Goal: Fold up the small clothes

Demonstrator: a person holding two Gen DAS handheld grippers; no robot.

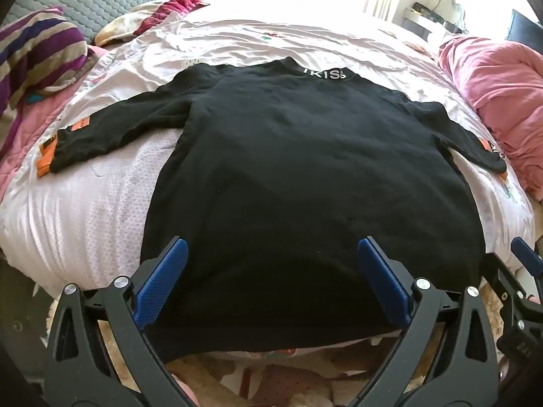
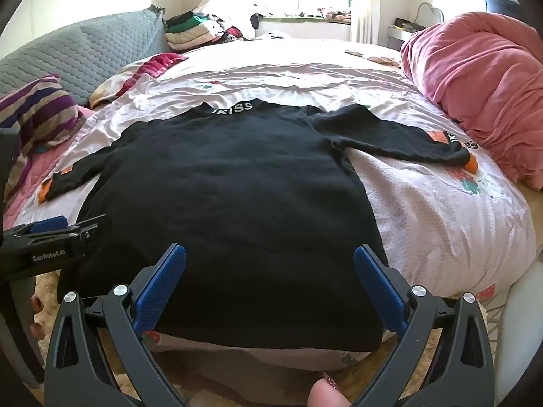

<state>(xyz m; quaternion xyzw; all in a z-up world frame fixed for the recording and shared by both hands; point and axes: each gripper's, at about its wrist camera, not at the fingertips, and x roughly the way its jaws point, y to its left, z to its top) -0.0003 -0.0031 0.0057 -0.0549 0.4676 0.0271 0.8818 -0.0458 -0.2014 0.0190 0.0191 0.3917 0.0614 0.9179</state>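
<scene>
Shirt [image 1: 298,176]: black, long-sleeved, spread flat on the bed [image 1: 85,224], collar at 12 o'clock, hem at 6 o'clock hanging just over the near bed edge.
Collar [image 2: 232,108]: white lettering across the band.
Sleeves: both stretched out sideways; left sleeve [image 1: 112,129] runs toward 9 o'clock, right sleeve [image 2: 390,135] toward 3 o'clock. Orange patches at both cuffs.
Left gripper [image 1: 271,257]: level, pointing along the shirt toward 12 o'clock. Jaws spread wide, nothing between them. Blue pads [image 1: 163,281] sit above the hem, one to each side of the shirt's lower middle. Contact with the cloth: cannot tell.
Right gripper [image 2: 269,261]: same pose, pointing to 12 o'clock, jaws spread wide and holding nothing. Its pads [image 2: 380,288] are over the hem's right half; the right pad lies near the shirt's right corner.
Grippers, relative: side by side at the hem. In the right view the left gripper shows at 9 o'clock, seen from its side; in the left view the right gripper shows at the 4 o'clock edge.
Finger [image 2: 325,393]: a fingertip at 6 o'clock in the right view, below the jaws.
Blanket [image 2: 475,78]: pink, bunched at 2 o'clock, well apart from the shirt body, near the right cuff.
Pillow [image 1: 37,54]: striped, at 10 o'clock.
Clothes pile [image 2: 193,30]: folded, at 11 o'clock beyond the bed.
</scene>
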